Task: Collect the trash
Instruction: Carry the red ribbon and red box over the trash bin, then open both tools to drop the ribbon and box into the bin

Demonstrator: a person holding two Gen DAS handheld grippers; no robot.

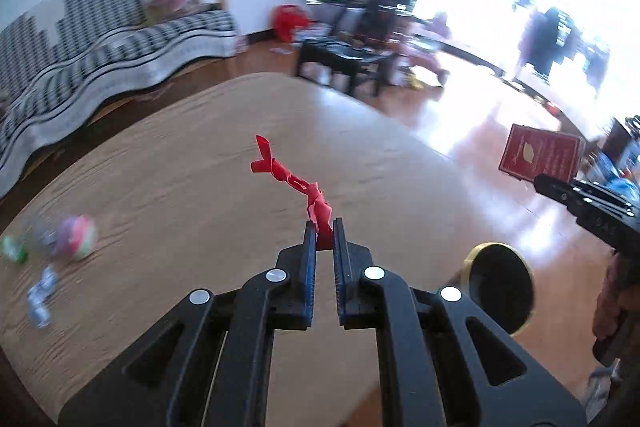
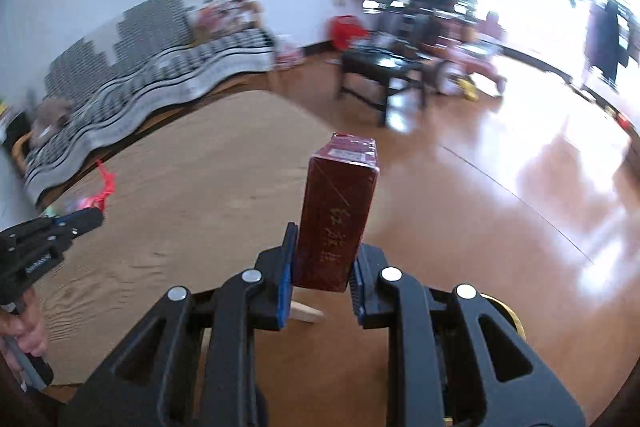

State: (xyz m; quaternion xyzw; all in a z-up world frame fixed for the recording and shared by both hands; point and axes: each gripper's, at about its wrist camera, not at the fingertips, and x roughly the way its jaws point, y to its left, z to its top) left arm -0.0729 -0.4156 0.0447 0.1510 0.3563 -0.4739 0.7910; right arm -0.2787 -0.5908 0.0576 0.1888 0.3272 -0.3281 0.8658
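Observation:
My left gripper (image 1: 324, 227) is shut on a twisted red plastic scrap (image 1: 298, 183) that sticks out past its tips, above the wooden table (image 1: 180, 155). In the right wrist view that same gripper (image 2: 90, 217) and the red scrap (image 2: 105, 187) show at the left edge. My right gripper (image 2: 324, 247) is shut on a dark red carton box (image 2: 338, 211), held upright over the table's right edge. The left wrist view shows the box (image 1: 540, 155) at the right with the right gripper's fingers (image 1: 560, 189) below it.
A black bin with a gold rim (image 1: 502, 291) stands below the table's right side. Blurred wrappers (image 1: 42, 295) and a pink-green ball (image 1: 78, 237) lie on the table's left. A striped sofa (image 1: 100, 47), a black low table (image 1: 348, 59) and shiny wood floor (image 2: 500, 195) lie beyond.

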